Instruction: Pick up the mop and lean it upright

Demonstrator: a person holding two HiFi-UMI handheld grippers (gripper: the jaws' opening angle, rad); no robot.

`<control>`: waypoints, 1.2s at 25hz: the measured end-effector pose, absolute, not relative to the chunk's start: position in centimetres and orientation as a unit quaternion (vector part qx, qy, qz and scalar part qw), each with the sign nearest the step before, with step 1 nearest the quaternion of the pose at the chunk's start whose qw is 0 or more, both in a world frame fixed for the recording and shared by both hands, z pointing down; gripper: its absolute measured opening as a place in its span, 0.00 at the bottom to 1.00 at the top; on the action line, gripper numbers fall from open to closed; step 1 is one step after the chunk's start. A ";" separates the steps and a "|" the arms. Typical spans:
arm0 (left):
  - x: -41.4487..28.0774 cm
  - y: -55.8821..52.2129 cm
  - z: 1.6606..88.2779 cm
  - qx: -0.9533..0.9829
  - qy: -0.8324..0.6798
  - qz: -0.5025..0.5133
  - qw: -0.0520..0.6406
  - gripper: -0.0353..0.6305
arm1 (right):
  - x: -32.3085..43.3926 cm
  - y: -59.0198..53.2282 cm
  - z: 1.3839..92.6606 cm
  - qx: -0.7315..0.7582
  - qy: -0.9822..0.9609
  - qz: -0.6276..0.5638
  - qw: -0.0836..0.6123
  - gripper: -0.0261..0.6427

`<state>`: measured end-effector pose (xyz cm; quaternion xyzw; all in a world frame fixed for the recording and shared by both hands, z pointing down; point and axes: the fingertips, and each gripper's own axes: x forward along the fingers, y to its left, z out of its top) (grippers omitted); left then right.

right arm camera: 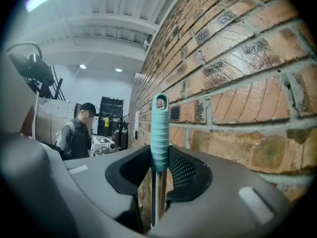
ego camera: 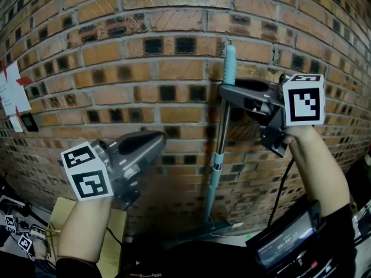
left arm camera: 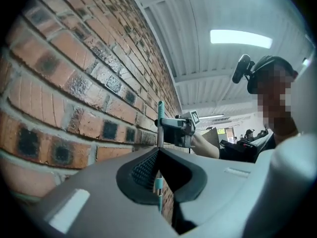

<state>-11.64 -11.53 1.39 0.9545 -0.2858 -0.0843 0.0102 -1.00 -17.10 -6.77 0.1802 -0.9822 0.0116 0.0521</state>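
Note:
The mop stands upright against the brick wall. It has a metal pole, a teal grip at the top, and its head rests on the floor. My right gripper is shut on the pole just under the teal grip. In the right gripper view the handle rises between the jaws of the right gripper. My left gripper hangs lower and to the left, shut and empty, away from the mop. From the left gripper the mop and the right gripper show ahead.
Papers are stuck to the wall at far left. A cardboard box and marker tags lie on the floor at lower left. A dark device sits at my lower right. A person stands far off.

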 end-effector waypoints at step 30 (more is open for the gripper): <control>-1.8 -15.0 16.5 0.969 -0.237 0.054 0.048 0.30 | -1.0 -16.9 -7.5 0.186 -0.981 -0.012 0.052 0.22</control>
